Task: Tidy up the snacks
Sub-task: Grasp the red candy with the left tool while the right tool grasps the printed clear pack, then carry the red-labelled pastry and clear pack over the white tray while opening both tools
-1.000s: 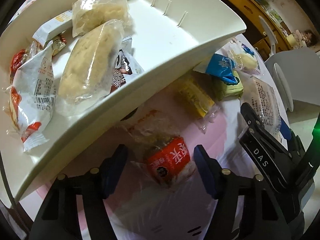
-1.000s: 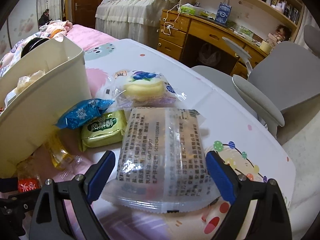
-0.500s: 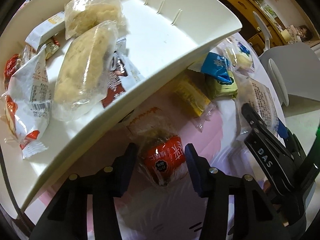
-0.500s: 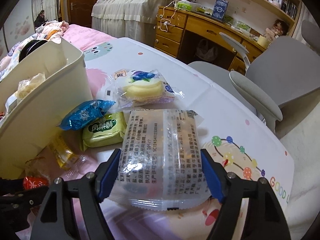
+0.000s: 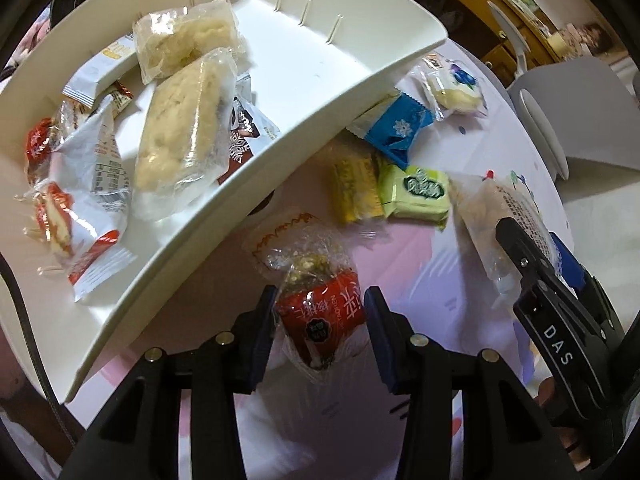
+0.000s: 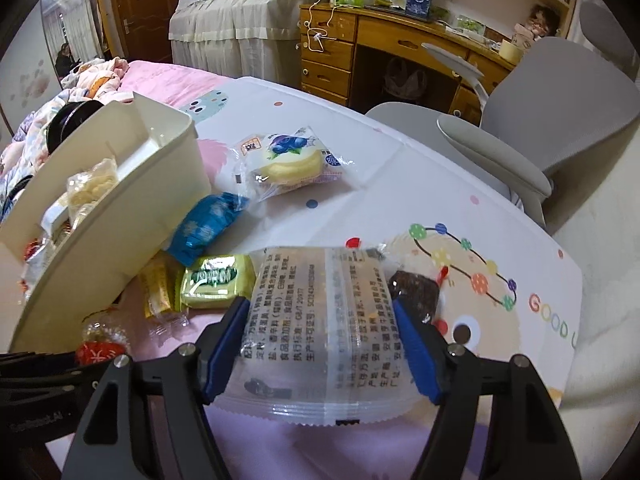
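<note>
Jaws of both grippers are closing on snacks lying on the counter, left gripper (image 5: 320, 312) around a red packet (image 5: 320, 312), right gripper (image 6: 320, 340) around a clear packet (image 6: 320, 320), likely for the bin (image 5: 360, 92) at far left.

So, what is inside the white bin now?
The white bin holds two pale cakes in clear wrap, a white-and-red packet, a white bar and a brown packet partly under a cake. What lies beneath them is covered.
</note>
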`<state>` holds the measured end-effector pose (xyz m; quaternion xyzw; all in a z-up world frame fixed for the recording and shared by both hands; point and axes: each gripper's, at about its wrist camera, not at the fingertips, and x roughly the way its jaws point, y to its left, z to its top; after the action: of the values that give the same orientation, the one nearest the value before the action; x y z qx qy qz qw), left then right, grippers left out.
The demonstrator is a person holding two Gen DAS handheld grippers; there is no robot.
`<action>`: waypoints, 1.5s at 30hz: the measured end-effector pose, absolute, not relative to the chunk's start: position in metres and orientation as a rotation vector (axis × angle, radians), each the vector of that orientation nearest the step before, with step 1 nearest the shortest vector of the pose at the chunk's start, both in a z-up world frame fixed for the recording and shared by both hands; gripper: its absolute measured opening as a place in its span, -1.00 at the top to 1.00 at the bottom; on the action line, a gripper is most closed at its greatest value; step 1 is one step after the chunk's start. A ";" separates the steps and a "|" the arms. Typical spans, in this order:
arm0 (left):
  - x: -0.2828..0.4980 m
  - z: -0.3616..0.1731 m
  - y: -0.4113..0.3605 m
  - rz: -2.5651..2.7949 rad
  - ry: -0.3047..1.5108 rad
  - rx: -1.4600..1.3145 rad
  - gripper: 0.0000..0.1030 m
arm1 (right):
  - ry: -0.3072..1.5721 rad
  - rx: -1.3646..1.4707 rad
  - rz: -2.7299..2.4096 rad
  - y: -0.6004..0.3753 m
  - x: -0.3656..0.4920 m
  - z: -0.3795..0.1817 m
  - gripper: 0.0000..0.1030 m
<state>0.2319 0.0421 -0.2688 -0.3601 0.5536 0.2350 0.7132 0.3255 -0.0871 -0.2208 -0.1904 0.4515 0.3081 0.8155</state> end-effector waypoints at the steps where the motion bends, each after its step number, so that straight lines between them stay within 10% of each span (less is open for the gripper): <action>1: 0.227 -0.264 0.040 0.519 1.230 -0.794 0.19 | 0.960 -0.406 0.656 -0.089 0.322 -0.217 -0.39; 10: 0.196 -0.222 0.030 0.485 1.183 -0.756 0.19 | 0.965 -0.337 0.637 -0.110 0.298 -0.190 -0.26; 11: 0.192 -0.218 0.028 0.483 1.178 -0.754 0.19 | 0.963 -0.326 0.636 -0.114 0.295 -0.187 -0.10; 12: 0.186 -0.214 0.026 0.482 1.173 -0.751 0.19 | 0.965 -0.313 0.640 -0.117 0.294 -0.184 0.75; 13: 0.185 -0.212 0.026 0.481 1.171 -0.750 0.19 | 0.975 -0.300 0.634 -0.119 0.293 -0.182 0.98; 23: 0.147 -0.197 0.012 0.473 1.145 -0.734 0.19 | 0.998 -0.251 0.616 -0.150 0.266 -0.171 0.98; 30: 0.127 -0.202 0.009 0.478 1.148 -0.749 0.19 | 1.065 -0.266 0.588 -0.156 0.257 -0.188 0.85; 34: 0.120 -0.204 0.008 0.483 1.156 -0.760 0.19 | 1.112 -0.298 0.563 -0.156 0.261 -0.206 0.00; 45: 0.123 -0.195 0.007 0.496 1.180 -0.730 0.18 | 1.259 -0.231 0.581 -0.160 0.277 -0.247 -0.55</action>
<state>0.1228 0.0073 -0.1949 -0.3327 0.5381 0.2261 0.7407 0.2774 -0.1603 -0.2471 -0.1062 0.5791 0.2670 0.7629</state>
